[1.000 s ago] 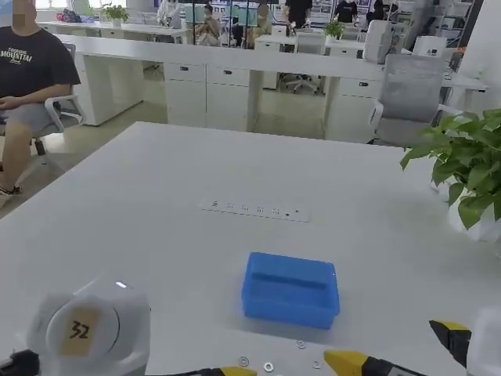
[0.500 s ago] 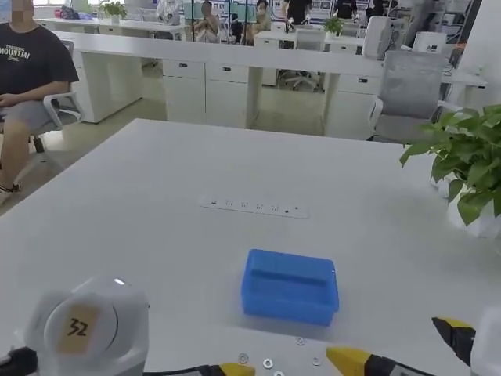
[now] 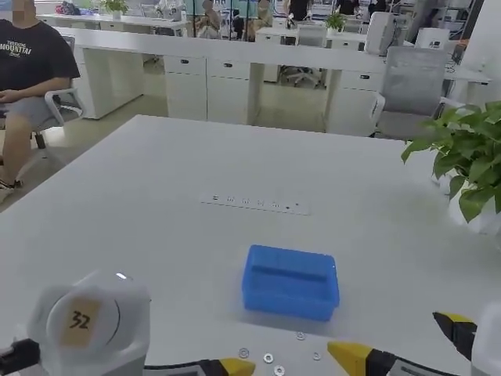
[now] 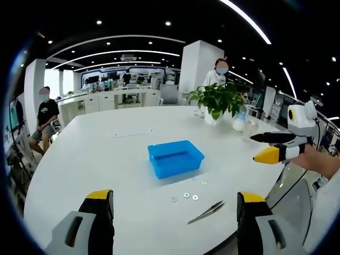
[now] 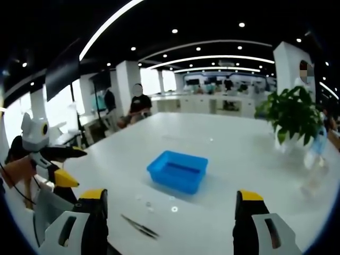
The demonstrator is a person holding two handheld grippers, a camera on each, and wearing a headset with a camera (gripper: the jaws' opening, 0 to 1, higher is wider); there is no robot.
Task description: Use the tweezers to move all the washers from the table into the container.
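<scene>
While the head camera had tipped a little since a second before, the blue container [image 3: 290, 283] and the washers [image 3: 268, 358] just in front of it lay where they had been on the white table [image 3: 156, 196]. The left gripper [image 4: 175, 196] hung above the table's near edge, jaws spread wide, holding nothing (the tweezers [image 4: 206, 212] lay on the table ahead of it, near the washers). The right gripper [image 5: 171, 195] was likewise wide apart and empty.

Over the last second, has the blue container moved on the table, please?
No. The blue container lies at the same offset from the socket strip as before; the whole head view shifted slightly, so the camera moved.
</scene>
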